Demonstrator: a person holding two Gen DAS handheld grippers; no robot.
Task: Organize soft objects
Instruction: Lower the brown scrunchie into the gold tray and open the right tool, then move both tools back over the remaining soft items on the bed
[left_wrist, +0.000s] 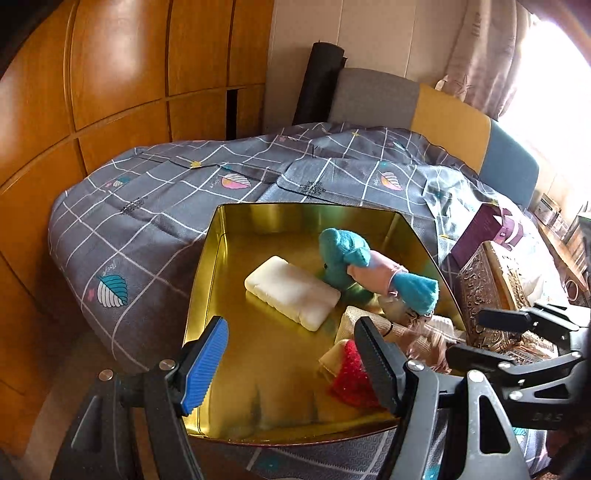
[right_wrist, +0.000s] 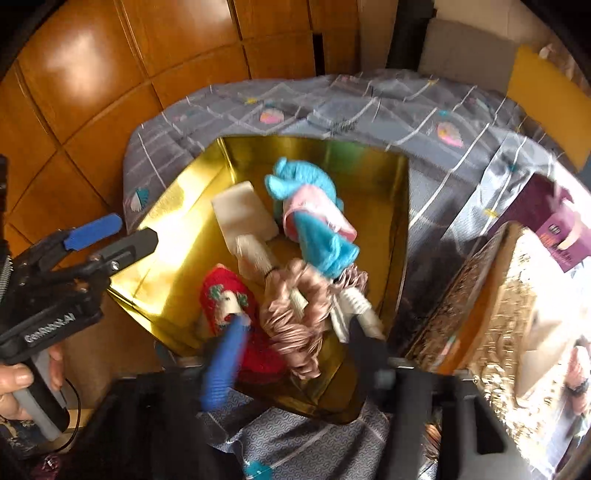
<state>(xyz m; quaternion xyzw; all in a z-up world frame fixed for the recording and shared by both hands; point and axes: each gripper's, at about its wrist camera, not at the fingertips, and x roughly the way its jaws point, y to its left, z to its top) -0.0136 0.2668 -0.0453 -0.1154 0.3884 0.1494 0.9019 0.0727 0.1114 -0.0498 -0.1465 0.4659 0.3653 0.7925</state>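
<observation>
Gold tin (left_wrist: 207, 280) on bed, soft items inside.
In tin: 1 white pad (left_wrist: 291, 291), 1 blue-pink sock roll (left_wrist: 373, 269), 1 red knit (right_wrist: 221, 291), 1 pink scrunchie (right_wrist: 291, 317). Ornate box (left_wrist: 491, 291) beside tin. L gripper (left_wrist: 291, 365) & R gripper (right_wrist: 295, 354) over tin, fingers open, nothing held.

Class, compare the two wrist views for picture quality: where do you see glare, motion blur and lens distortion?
Left wrist view: sharp; the bright window is blown out at upper right, and the wooden wardrobe panels bow from fisheye. Right wrist view: motion blur smears the right gripper and the grey checked bedcover; sunlight glares off the shiny gold tin box.
</observation>
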